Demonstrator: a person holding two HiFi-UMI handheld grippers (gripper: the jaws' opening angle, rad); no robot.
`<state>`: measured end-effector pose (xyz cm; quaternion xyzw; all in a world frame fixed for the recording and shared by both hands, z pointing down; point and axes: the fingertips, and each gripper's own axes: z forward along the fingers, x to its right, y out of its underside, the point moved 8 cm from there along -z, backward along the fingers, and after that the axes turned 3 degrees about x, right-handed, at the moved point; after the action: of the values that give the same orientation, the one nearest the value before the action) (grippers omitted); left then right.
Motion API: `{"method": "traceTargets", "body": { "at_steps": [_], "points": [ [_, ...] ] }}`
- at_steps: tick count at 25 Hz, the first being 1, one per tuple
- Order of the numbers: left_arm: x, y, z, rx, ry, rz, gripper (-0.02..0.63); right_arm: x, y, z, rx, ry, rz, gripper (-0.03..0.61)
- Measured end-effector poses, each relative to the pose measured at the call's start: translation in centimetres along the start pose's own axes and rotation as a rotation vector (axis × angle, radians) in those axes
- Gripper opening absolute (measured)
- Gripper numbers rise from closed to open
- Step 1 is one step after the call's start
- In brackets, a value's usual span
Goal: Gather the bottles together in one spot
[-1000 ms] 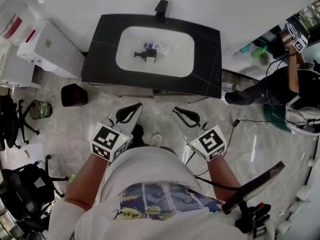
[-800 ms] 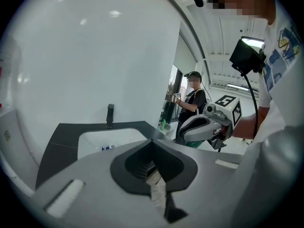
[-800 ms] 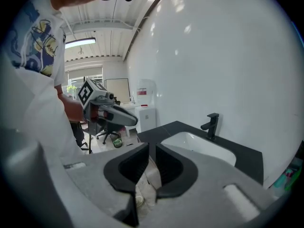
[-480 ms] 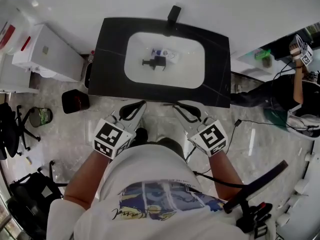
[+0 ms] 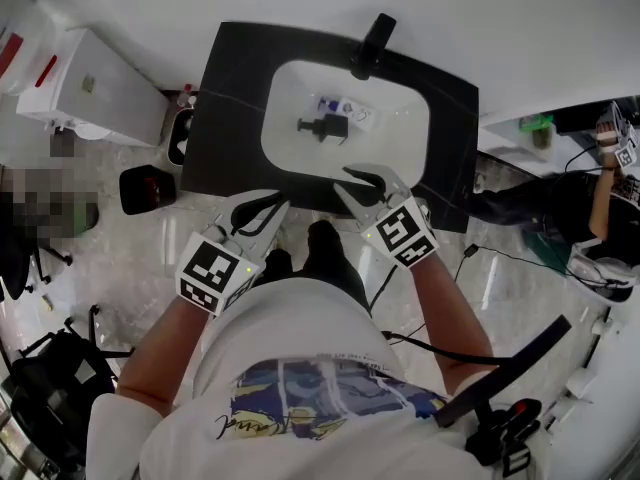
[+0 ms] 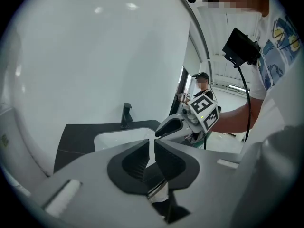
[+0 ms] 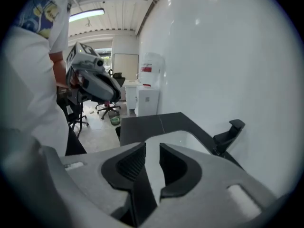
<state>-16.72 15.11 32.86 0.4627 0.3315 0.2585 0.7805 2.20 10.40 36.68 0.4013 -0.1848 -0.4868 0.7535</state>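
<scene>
Two bottles lie in the white basin [image 5: 400,138] of a black counter [image 5: 225,118]: a dark pump bottle [image 5: 325,127] and a small white and blue one [image 5: 342,108] just behind it. My right gripper [image 5: 358,176] reaches over the counter's front edge, close to the basin rim. Its jaws are opening with nothing between them [image 7: 153,148]. My left gripper [image 5: 272,202] hangs lower, in front of the counter, with only a slit between its jaws [image 6: 152,144] and nothing in it. Neither gripper touches a bottle.
A black faucet [image 5: 372,43] stands behind the basin against the white wall. On the floor to the left are a white cabinet [image 5: 95,88] and a dark bin [image 5: 148,188]. Another person [image 5: 590,198] is at the far right. Cables trail on the floor at right.
I have stepped closer to the sink. The right gripper has moved forward from over the floor to the counter's front edge, and its jaws have parted a little. The left gripper has advanced less.
</scene>
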Motion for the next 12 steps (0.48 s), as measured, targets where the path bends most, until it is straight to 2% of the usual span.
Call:
{"method": "traceTargets", "body": {
  "at_steps": [6,12],
  "points": [
    [-1.9,-1.3,0.5,0.004,-0.081,-0.04,0.046,3.7,1.5,7.6,-0.132,-0.112,-0.165,0.106],
    [-3.7,-1.9,1.2,-0.005,-0.185,-0.099,0.046,7.2,5.4,15.1,-0.269,-0.201,-0.257,0.127]
  ]
}}
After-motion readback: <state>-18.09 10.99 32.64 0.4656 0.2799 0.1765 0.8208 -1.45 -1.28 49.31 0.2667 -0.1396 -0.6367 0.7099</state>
